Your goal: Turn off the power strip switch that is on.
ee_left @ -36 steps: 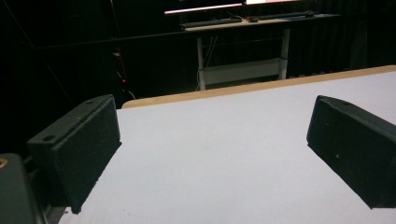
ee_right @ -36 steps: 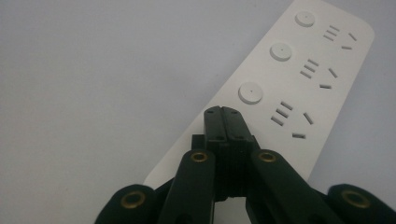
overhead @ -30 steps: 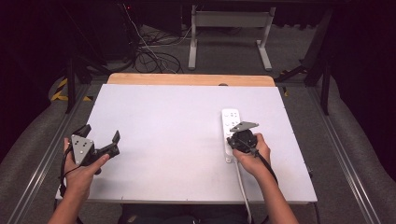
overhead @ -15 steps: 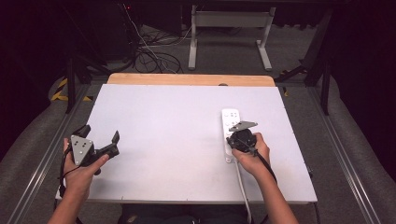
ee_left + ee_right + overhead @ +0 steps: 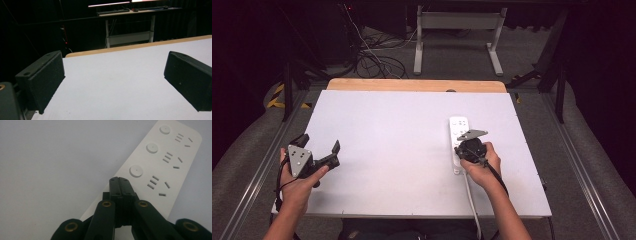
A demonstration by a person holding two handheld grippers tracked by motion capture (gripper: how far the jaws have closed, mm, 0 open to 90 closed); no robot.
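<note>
Two grippers were in view from above. Your right gripper [image 5: 470, 146] sat right of centre in the high view, over the near part of a white power strip [image 5: 458, 131] that lay lengthwise on the white table [image 5: 402, 125], with its cord [image 5: 472, 200] running down toward the bottom edge. Your left gripper [image 5: 319, 155] rested at the lower left of that frame, well apart from the strip.

In the right gripper view the right gripper [image 5: 121, 182] had its jaws pressed flat together with nothing between them, the closed tip poised over the power strip [image 5: 160, 162] just below the nearest round switch button [image 5: 136, 171]. I could not tell whether the tip touched the plastic. Three buttons ran toward the upper right of that frame, each beside its socket slots.

In the left gripper view the left gripper [image 5: 112, 82] had its jaws wide apart, bare table [image 5: 120, 75] between them and nothing held.

Judgement: you were on the step of pressing a switch with the closed tip used as a poker; the strip itself looked settled and needed no grasp. The next move would call for a short advance up the strip to centre the tip on the nearest button, then a straight push down. A glancing push could skid off the button or slide the light strip, so your idle left gripper might steady the far end.
</note>
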